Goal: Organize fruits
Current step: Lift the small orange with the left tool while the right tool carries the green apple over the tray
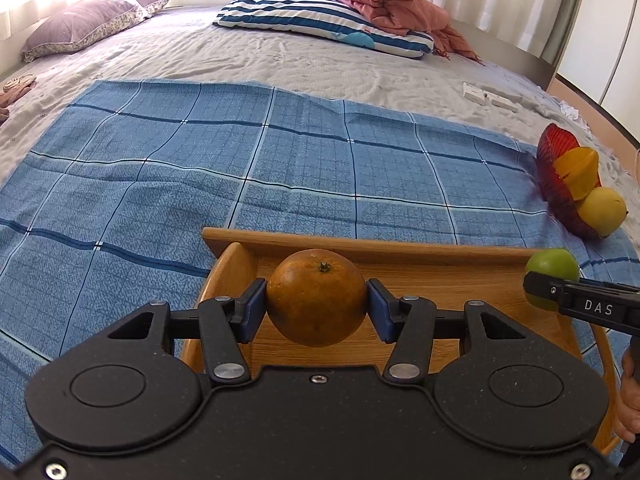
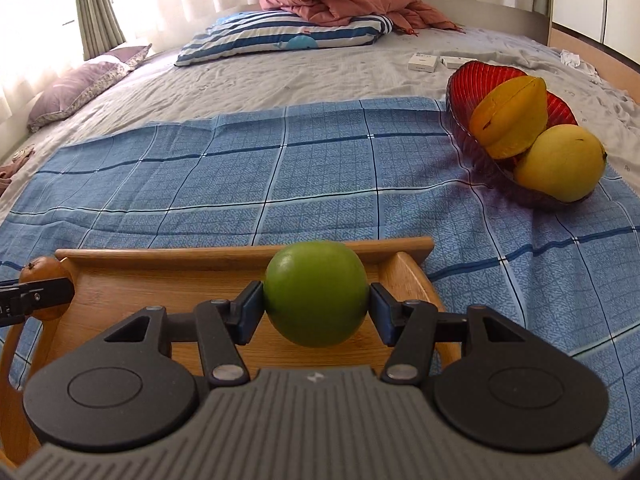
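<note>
My left gripper (image 1: 317, 304) is shut on a brownish orange (image 1: 316, 296), held just above the left part of a wooden tray (image 1: 360, 246). The right gripper (image 2: 316, 306) is shut on a green apple (image 2: 316, 292) above the right part of the same tray (image 2: 160, 254). Each view catches the other gripper's fruit at its side: the green apple (image 1: 554, 268) at the right, the orange (image 2: 42, 274) at the left. A red glass bowl (image 2: 472, 76) on the right holds a yellow-orange starfruit (image 2: 510, 114) and a yellow mango (image 2: 560, 168).
The tray lies on a blue checked cloth (image 2: 280, 184) spread over a grey bed. A striped pillow (image 2: 280, 36), a pink blanket (image 2: 340, 0) and a purple pillow (image 1: 88, 24) lie at the far end. Two small white boxes (image 2: 424, 62) sit beyond the bowl.
</note>
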The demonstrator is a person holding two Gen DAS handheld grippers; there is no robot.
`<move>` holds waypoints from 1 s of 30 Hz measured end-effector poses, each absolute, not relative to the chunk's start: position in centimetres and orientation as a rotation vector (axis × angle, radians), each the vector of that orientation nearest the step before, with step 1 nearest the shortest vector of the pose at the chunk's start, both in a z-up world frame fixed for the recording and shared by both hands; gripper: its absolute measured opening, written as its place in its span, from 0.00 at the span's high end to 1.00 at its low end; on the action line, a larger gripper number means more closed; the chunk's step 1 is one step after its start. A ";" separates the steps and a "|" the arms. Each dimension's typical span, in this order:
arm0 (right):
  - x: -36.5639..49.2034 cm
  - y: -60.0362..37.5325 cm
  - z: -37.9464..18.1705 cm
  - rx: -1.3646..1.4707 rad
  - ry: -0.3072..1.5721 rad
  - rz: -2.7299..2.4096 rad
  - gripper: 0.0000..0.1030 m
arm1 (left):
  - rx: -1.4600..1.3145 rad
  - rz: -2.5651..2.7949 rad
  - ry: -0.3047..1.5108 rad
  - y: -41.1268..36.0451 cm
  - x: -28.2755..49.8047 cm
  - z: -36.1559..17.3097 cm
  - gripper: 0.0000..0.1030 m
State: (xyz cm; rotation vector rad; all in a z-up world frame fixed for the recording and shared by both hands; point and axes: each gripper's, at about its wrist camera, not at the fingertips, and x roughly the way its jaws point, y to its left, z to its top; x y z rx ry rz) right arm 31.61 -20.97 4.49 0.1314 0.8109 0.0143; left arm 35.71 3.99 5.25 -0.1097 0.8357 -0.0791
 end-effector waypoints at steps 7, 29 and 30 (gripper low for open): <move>32.2 -21.2 3.7 0.185 0.777 0.020 0.42 | -0.134 -0.089 0.844 4.2 36.6 4.1 0.51; 32.7 -21.3 2.8 0.203 0.744 0.006 0.42 | -0.084 -0.080 0.830 2.8 37.7 2.7 0.51; 32.7 -21.3 2.7 0.207 0.744 0.008 0.42 | -0.086 -0.081 0.831 2.8 37.7 2.7 0.51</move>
